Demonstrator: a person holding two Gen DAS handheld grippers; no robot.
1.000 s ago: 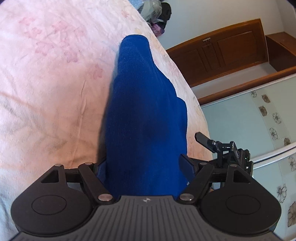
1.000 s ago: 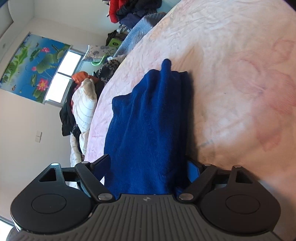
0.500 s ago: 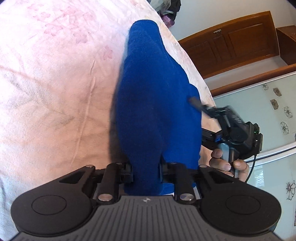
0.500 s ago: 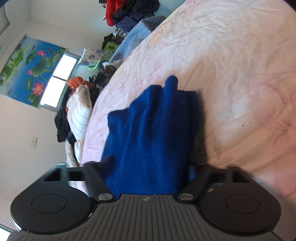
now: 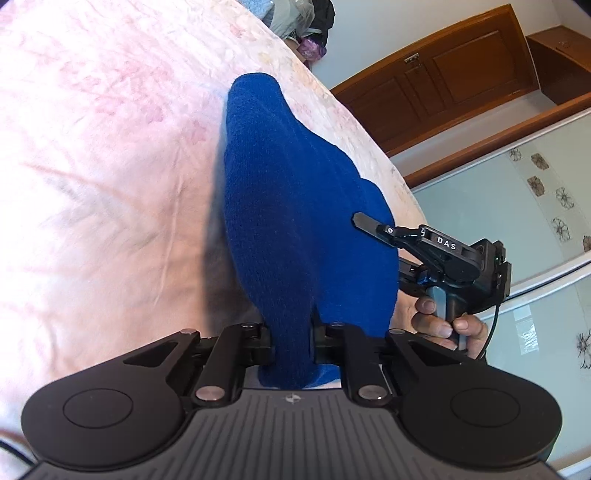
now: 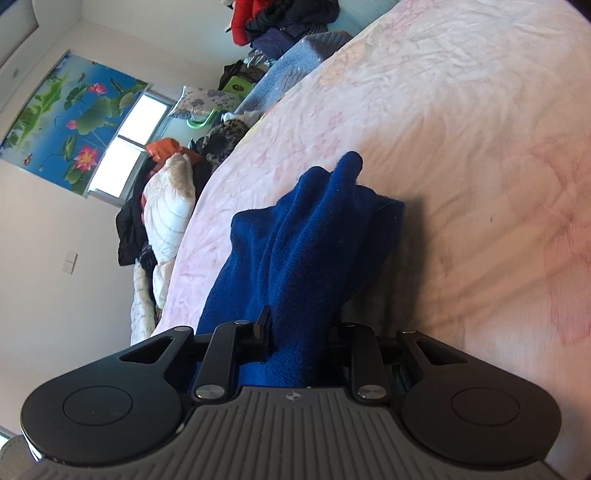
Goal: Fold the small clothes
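A dark blue knit garment (image 5: 295,221) lies lengthwise on a pink floral bed sheet (image 5: 92,184). In the left wrist view my left gripper (image 5: 293,343) pinches its near edge, the jaws closing with cloth bunched between the pads. The cloth rises off the sheet toward it. In the right wrist view the same garment (image 6: 314,240) runs from the sheet (image 6: 461,147) up into my right gripper (image 6: 299,336), whose jaws are closing on a thick fold. One finger (image 5: 365,222) of the right gripper shows beside the cloth, with a hand (image 5: 443,325) on its handle.
The bed edge runs just right of the garment in the left wrist view, with a wooden door (image 5: 443,74) and patterned glass panels (image 5: 517,206) beyond. Heaps of clothes (image 6: 288,22) and white bedding (image 6: 166,206) lie past the bed's far side, under a window (image 6: 125,147).
Both grippers went from wide open around the garment's edge to pinched on it. The cloth's near end has lifted, and the right gripper with its hand has come closer in the left wrist view.
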